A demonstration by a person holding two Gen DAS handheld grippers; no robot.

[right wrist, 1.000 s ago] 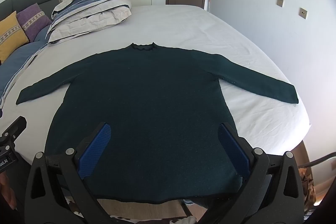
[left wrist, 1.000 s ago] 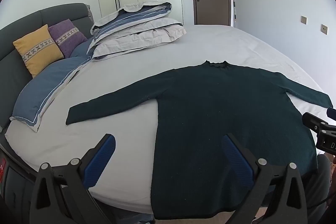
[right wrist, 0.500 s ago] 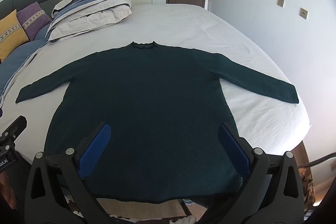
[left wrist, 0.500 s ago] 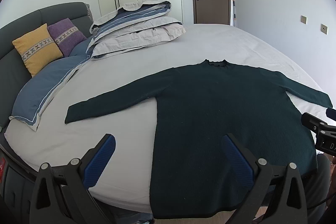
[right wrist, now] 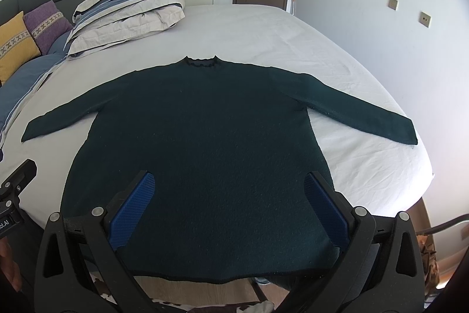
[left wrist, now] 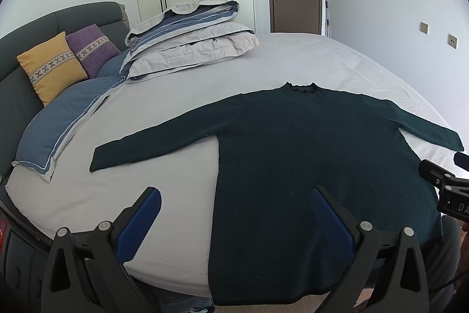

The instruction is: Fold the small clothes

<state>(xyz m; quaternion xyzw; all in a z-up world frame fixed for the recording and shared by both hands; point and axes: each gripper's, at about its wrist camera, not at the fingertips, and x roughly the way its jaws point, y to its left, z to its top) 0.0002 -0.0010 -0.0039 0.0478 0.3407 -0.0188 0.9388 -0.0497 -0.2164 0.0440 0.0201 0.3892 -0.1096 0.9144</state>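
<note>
A: Left wrist view: dark green sweater [left wrist: 307, 154] flat on the bed [left wrist: 293, 60], front down or up not determinable, both sleeves spread, collar toward the far edge, hem hanging over the near edge. Only here: full length of the blue pillow [left wrist: 58, 125] at the left edge of the bed, below the yellow cushion [left wrist: 49, 66] and purple cushion [left wrist: 93, 49] against the headboard.

B: Right wrist view: same sweater [right wrist: 205, 137] centred, right sleeve cuff lying close to the right edge of the bed [right wrist: 263, 28]. Only here: wood floor and a patterned item under the hem; a dark smudge on the right wall. Folded duvet [right wrist: 129, 11] at the far left corner, seen in both.

A: Writing: partial "DA" on the right gripper's body at the right border of the left view; partial "ot.AI" on the left gripper's body at the left border of the right view. Rest cut off.

B: Left gripper [left wrist: 234, 219]: fingers [left wrist: 137, 225] spread wide, blue pads empty, held above the near edge, left pad over bare sheet, right pad over sweater body. No contact seen.

A: Right gripper [right wrist: 228, 204]: fingers [right wrist: 325, 207] likewise wide apart, nothing between, both pads over the lower body of the sweater. Contact not determinable.
</note>
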